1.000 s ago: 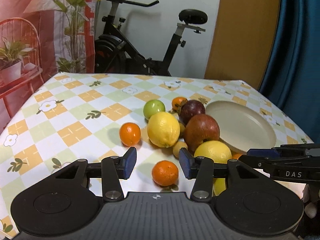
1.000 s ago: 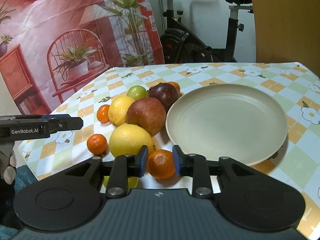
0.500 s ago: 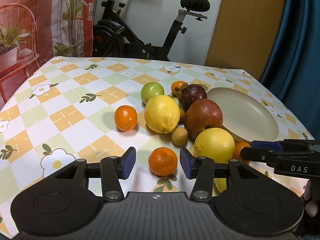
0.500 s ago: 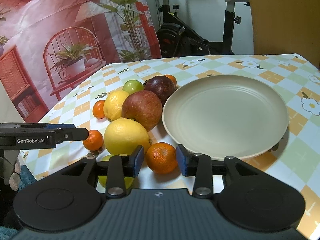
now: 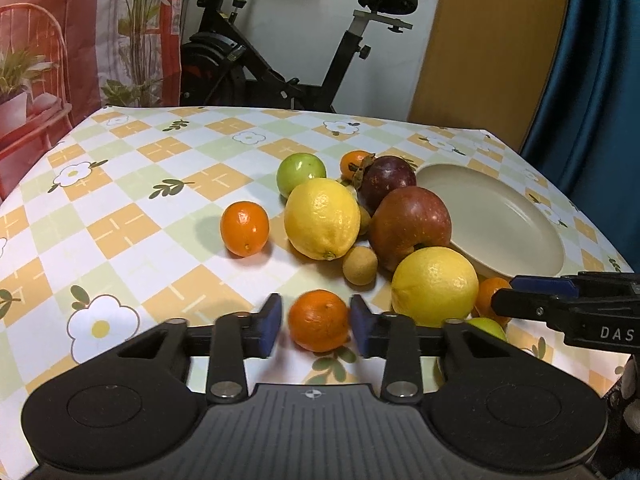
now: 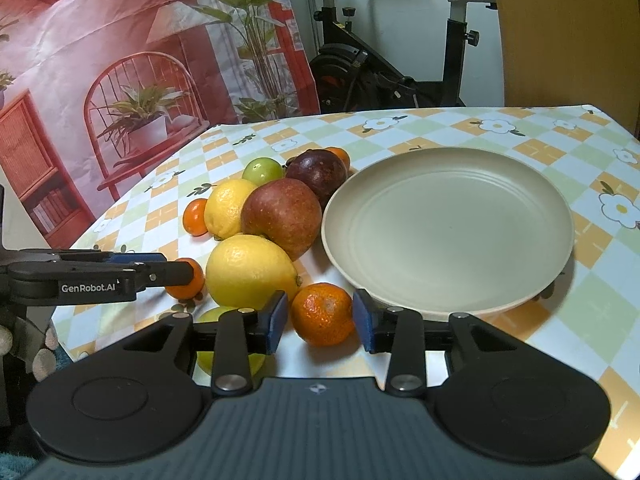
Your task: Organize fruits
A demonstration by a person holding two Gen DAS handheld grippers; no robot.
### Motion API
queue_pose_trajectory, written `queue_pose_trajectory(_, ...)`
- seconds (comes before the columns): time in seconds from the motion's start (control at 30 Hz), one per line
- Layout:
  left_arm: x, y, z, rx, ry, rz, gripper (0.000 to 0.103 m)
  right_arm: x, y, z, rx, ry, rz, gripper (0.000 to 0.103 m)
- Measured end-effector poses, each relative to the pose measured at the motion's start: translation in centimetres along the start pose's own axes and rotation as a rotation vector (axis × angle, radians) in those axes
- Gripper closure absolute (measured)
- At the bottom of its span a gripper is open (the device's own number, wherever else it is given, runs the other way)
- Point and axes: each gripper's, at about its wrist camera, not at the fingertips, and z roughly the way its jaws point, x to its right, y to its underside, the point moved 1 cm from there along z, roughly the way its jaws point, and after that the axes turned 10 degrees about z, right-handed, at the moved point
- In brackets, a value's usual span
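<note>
On the checked tablecloth a heap of fruit lies left of an empty beige plate [image 6: 448,232]. My left gripper [image 5: 317,320] has a small mandarin [image 5: 319,332] between its blue pads. Its jaws are closing, with a thin gap still showing at the left pad. My right gripper [image 6: 320,320] stands open around another mandarin [image 6: 323,308] at the plate's near rim, its pads just off the peel. Both mandarins rest on the cloth. Each gripper shows side-on in the other's view: the right gripper [image 5: 504,298], the left gripper [image 6: 176,270].
The heap holds two lemons [image 5: 322,218] [image 5: 434,280], a red apple [image 5: 410,224], a dark purple fruit [image 5: 388,178], a green fruit [image 5: 301,170], a small orange [image 5: 244,228] and a brown round fruit [image 5: 360,266]. An exercise bike [image 5: 280,60] stands behind the table.
The left gripper's jaws drew in around the mandarin, which now lies between the pads. The right gripper's pads let go of their mandarin and stand slightly apart from it.
</note>
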Motion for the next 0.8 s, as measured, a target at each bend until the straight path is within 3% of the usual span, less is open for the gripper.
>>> queue_pose_trajectory(0.27, 0.3, 0.3, 0.2, -0.031, -0.003, 0.019, 0.064, -0.1, 0.1, 0.3, -0.018, 0.027, -0.01, 0.059)
queue_pose_trajectory(0.8, 0.3, 0.4, 0.9, -0.039, -0.016, 0.027, 0.063, 0.5, 0.1, 1.0, -0.032, -0.003, 0.044, 0.056)
